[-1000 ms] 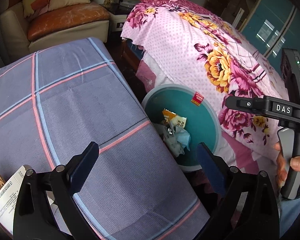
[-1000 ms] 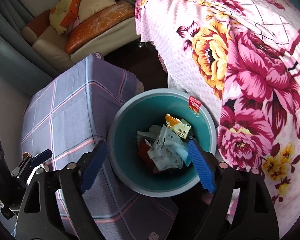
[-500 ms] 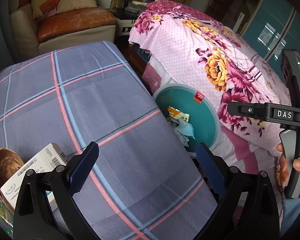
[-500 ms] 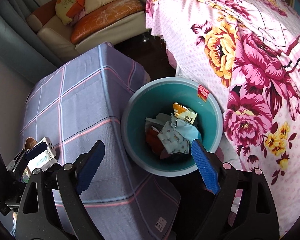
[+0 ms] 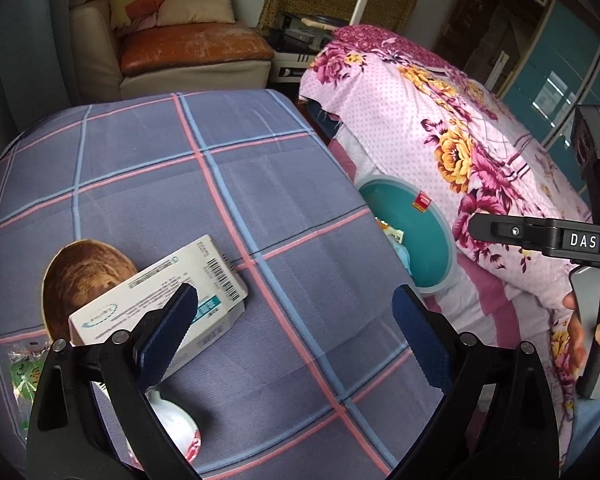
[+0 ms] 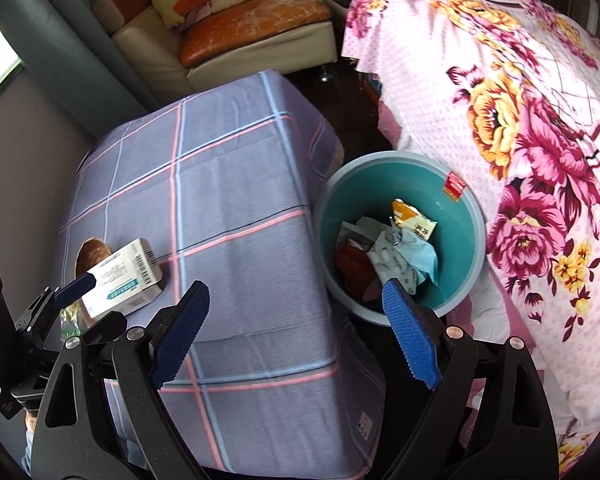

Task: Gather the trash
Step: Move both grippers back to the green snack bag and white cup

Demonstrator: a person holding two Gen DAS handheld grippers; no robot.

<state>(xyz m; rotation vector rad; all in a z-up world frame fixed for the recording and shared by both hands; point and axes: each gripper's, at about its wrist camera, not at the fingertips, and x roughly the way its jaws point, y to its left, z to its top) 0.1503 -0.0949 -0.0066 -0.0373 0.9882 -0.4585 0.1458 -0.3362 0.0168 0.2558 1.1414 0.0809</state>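
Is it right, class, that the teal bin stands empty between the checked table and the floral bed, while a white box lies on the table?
Not quite: the bin is not empty. The right wrist view shows wrappers and crumpled paper inside. It does stand between the table and the bed, and the box lies on the table.

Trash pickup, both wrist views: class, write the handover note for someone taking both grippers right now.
Left gripper: open, empty, over the checked cloth.
Right gripper: open, empty, between cloth and teal bin.
Done: wrappers and crumpled paper lie in the bin.
Left: white barcoded box, brown round piece partly under it, green packet and a white wrapper on the cloth.
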